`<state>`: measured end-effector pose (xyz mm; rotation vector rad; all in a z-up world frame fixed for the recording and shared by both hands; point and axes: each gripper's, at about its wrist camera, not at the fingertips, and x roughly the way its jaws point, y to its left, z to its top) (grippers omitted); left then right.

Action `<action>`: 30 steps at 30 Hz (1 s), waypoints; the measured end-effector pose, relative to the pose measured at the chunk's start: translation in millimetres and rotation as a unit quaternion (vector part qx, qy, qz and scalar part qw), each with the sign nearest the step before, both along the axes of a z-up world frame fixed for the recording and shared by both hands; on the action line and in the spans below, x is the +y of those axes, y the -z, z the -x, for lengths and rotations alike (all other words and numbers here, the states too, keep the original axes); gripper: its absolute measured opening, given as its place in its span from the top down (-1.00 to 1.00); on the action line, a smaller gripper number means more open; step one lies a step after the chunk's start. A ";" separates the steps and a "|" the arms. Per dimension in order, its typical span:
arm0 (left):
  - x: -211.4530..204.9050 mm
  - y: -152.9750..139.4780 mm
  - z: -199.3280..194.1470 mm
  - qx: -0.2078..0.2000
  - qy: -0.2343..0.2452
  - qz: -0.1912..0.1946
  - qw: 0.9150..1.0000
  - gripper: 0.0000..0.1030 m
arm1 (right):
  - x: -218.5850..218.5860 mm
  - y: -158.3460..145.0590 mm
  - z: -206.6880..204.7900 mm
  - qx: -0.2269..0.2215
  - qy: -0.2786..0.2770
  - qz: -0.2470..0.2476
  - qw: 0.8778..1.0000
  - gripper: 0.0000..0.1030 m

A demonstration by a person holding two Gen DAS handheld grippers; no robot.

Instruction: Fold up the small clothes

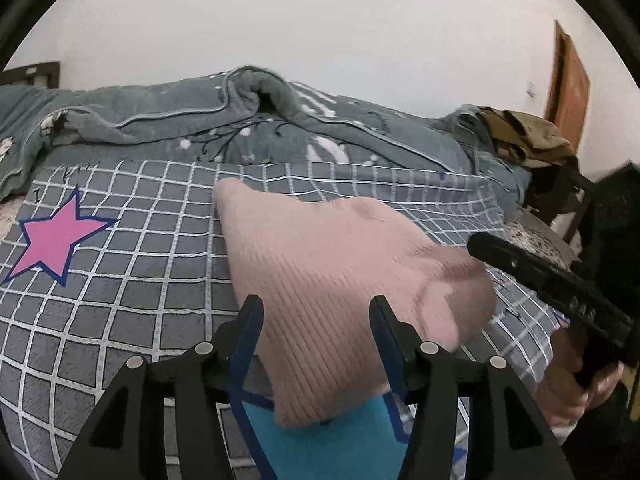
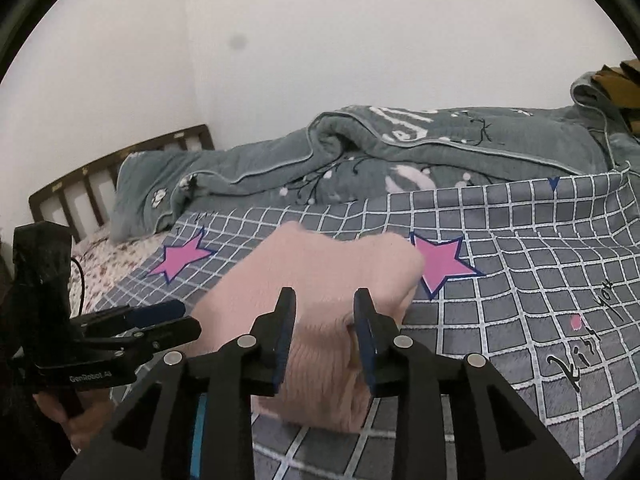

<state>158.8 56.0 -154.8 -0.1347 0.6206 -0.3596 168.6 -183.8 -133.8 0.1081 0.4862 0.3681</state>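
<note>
A small pink ribbed knit garment (image 1: 320,276) lies bunched on the grey checked bedspread (image 1: 120,300); it also shows in the right wrist view (image 2: 320,280). My left gripper (image 1: 316,312) is open, its fingers on either side of the garment's near end, above a blue cloth (image 1: 340,444). My right gripper (image 2: 325,304) has its jaws apart around a fold of the pink garment (image 2: 320,356); the cloth fills the gap. The right gripper's body appears at the right of the left wrist view (image 1: 560,288). The left gripper appears at the left of the right wrist view (image 2: 160,320).
A rumpled grey-green quilt (image 1: 240,120) lies along the far side of the bed by the white wall. Pink stars (image 2: 444,264) mark the bedspread. A wooden headboard (image 2: 120,168) is at far left. A chair with clothes (image 1: 532,136) stands by the bed's end.
</note>
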 end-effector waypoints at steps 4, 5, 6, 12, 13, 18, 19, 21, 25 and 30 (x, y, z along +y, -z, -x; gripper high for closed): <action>-2.6 15.2 -15.1 0.047 0.001 -0.023 0.999 -0.03 | 9.2 19.6 -17.0 0.032 0.021 0.053 0.998 0.42; -4.3 17.0 -16.5 0.052 0.005 -0.032 0.998 -0.04 | 12.2 26.3 -23.3 0.055 0.024 0.074 0.995 0.42; -4.6 16.5 -17.4 0.050 0.006 -0.036 0.998 -0.08 | 13.9 35.1 -31.3 0.087 0.030 0.091 0.992 0.42; 9.3 2.0 -43.7 0.042 -0.004 0.006 0.999 -0.08 | -1.0 22.5 -42.0 0.085 0.019 0.046 0.995 0.38; 12.5 1.4 -51.6 0.046 -0.011 0.013 0.999 -0.08 | -2.2 18.8 -43.6 0.077 0.020 0.044 0.996 0.38; 25.7 6.2 -87.2 0.075 -0.043 0.033 0.996 -0.06 | -7.1 11.1 -59.9 0.063 0.021 0.034 0.997 0.38; 27.2 8.0 -93.8 0.080 -0.048 0.032 0.995 -0.06 | -8.0 12.2 -67.8 0.064 0.020 0.032 0.997 0.37; 27.9 11.4 -103.7 0.090 -0.055 0.023 0.994 -0.10 | -5.4 14.9 -78.9 0.072 0.018 0.041 0.996 0.37; 30.3 10.7 -117.1 0.095 -0.064 0.034 0.993 -0.12 | -2.4 27.1 -103.3 0.104 0.040 0.093 0.989 0.36; 22.9 9.7 -143.4 0.104 -0.081 0.009 0.991 -0.11 | -12.5 13.9 -120.1 0.096 0.043 0.068 0.992 0.33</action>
